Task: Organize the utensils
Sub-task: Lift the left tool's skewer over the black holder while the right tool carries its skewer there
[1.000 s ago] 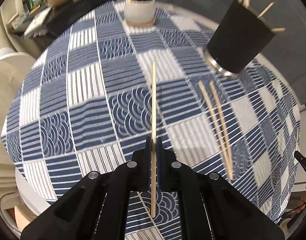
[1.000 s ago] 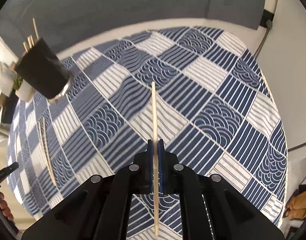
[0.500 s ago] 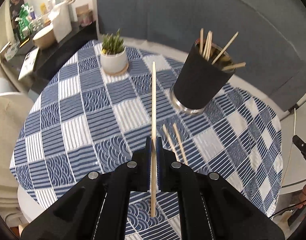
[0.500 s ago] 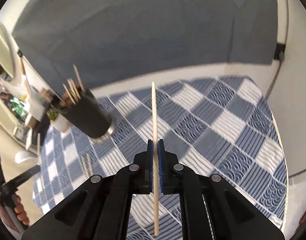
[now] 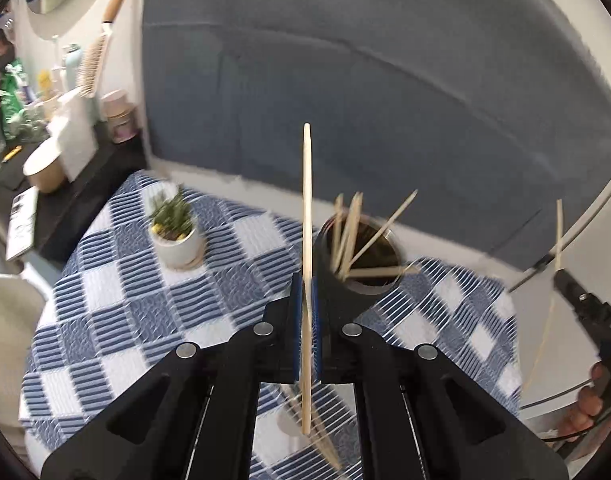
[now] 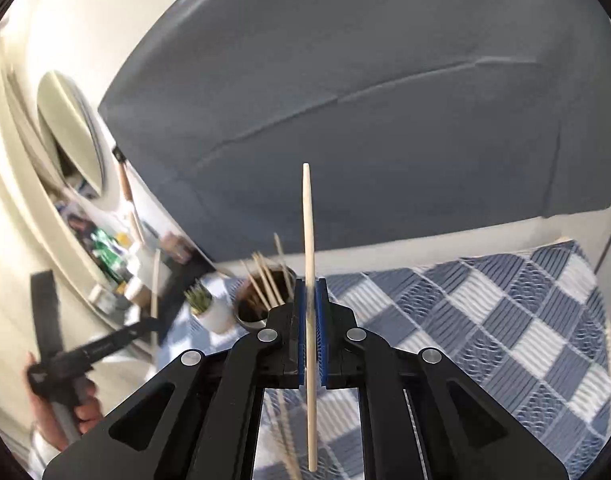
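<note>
Two pale chopsticks point(image 5: 306, 216) point(image 6: 308, 232) upright — more, apparently leaning, in the dark holder point(image 5: 361, 264).

Round table point(image 5: 117, 312), blue-white checked cloth: black chopstick holder point(image 5: 359, 280), white potted plant point(image 5: 175, 236), loose chopsticks point(image 5: 325, 440).

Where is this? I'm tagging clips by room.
Probably a home living or dining corner: a round table with a checked tablecloth, a grey sofa back behind it, a small potted plant.

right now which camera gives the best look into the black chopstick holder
The left wrist view. It looks down into the black chopstick holder, showing its open mouth and the chopsticks leaning inside. In the right wrist view the holder is smaller, blurred, and partly hidden behind the right gripper.
</note>
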`<action>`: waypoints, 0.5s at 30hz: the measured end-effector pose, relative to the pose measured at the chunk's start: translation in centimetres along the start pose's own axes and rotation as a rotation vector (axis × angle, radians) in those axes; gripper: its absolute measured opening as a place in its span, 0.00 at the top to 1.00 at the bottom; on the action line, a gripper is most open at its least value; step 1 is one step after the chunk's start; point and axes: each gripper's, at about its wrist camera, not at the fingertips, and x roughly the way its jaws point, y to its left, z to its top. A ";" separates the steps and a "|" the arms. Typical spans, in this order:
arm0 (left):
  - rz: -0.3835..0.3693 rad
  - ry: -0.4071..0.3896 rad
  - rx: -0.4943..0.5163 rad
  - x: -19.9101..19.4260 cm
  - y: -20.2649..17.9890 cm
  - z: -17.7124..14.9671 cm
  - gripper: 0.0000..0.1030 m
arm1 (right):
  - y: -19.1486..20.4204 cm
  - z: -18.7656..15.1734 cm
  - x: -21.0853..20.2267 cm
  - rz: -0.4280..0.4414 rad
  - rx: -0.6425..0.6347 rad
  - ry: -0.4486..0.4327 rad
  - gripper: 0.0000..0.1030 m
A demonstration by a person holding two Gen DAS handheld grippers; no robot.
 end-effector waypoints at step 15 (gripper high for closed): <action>-0.367 -0.143 0.011 5.7 -0.5 7.9 0.95 | 4.4 5.0 7.8 0.201 0.032 -0.157 0.95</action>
